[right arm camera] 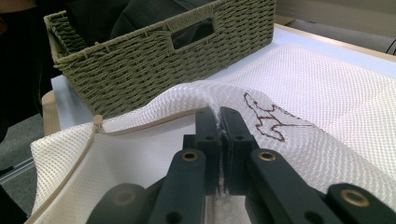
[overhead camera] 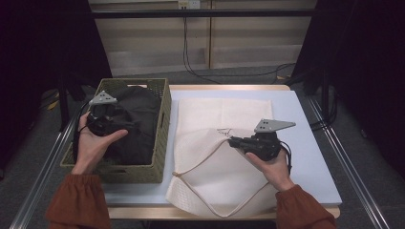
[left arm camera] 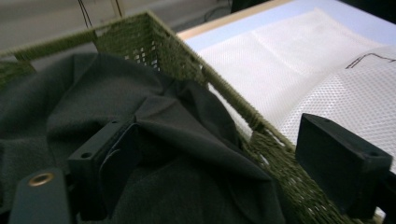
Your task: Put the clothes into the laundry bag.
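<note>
Blue-topped table [overhead camera: 305, 143], grey floor [overhead camera: 363, 109], dark curtains [overhead camera: 43, 47]

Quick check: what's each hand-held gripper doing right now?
Left hand-held gripper: open over the dark garment.
Right hand-held gripper: shut on the white mesh bag.

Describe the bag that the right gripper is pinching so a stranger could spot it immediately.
On the pale blue table, right of the green woven basket of dark clothing, lies a flat white mesh laundry bag. It alone is white, with a beige zipper edge and a small dark line drawing, its top layer pinched by the right gripper.
</note>
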Available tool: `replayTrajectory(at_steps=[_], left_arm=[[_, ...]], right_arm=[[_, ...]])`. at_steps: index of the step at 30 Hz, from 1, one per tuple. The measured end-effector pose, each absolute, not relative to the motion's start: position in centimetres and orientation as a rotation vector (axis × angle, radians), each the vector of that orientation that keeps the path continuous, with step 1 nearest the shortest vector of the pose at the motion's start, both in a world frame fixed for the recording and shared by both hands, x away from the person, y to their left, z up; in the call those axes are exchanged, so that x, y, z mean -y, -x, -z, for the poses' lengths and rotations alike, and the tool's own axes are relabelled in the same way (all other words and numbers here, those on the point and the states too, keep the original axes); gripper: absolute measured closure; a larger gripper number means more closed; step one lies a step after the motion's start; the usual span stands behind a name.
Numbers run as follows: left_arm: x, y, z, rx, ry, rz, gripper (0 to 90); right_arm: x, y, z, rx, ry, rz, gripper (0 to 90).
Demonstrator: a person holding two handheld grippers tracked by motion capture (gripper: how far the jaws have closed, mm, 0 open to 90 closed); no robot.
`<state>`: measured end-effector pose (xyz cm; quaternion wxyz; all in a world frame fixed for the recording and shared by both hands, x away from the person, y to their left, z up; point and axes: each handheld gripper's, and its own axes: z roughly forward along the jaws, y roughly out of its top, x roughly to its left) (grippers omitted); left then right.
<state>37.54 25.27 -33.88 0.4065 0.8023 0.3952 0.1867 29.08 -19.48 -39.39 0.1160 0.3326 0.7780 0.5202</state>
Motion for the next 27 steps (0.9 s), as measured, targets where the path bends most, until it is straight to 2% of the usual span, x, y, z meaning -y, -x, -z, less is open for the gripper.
replayTrajectory(at_steps=[3, 8, 11, 16, 20, 22, 24, 27], left_arm=[[-25.6, -39.1, 34.6, -1.053, -2.039, -0.421, 12.4], [-25.4, -40.6, 35.7, -1.107, -2.068, -0.420, 11.5], [-25.2, -41.3, 37.0, -1.152, -2.215, -0.498, 10.8], [-26.9, -41.8, 38.6, -1.239, -2.280, -0.443, 5.4], [-27.6, -42.0, 39.9, -1.248, -2.356, -0.478, 2.2], [-27.8, -42.2, 40.2, -1.276, -2.408, -0.556, 1.0], [-28.3, -42.5, 40.3, -1.347, -2.403, -0.596, 0.5], [-29.0, -42.7, 40.8, -1.342, -2.378, -0.540, 0.1]], right_arm=[[19.4, -29.1, 39.5, -2.280, -0.981, -1.528, 87.1], [19.4, -29.2, 39.6, -2.284, -0.980, -1.527, 87.1], [19.5, -29.2, 39.7, -2.288, -0.979, -1.528, 87.1], [19.4, -29.2, 39.8, -2.292, -0.979, -1.528, 86.8], [19.3, -29.2, 39.8, -2.295, -0.978, -1.524, 86.8], [19.3, -29.2, 39.9, -2.299, -0.972, -1.521, 86.8], [19.2, -29.2, 39.9, -2.299, -0.975, -1.522, 86.8], [19.2, -29.2, 40.0, -2.304, -0.974, -1.518, 86.8]])
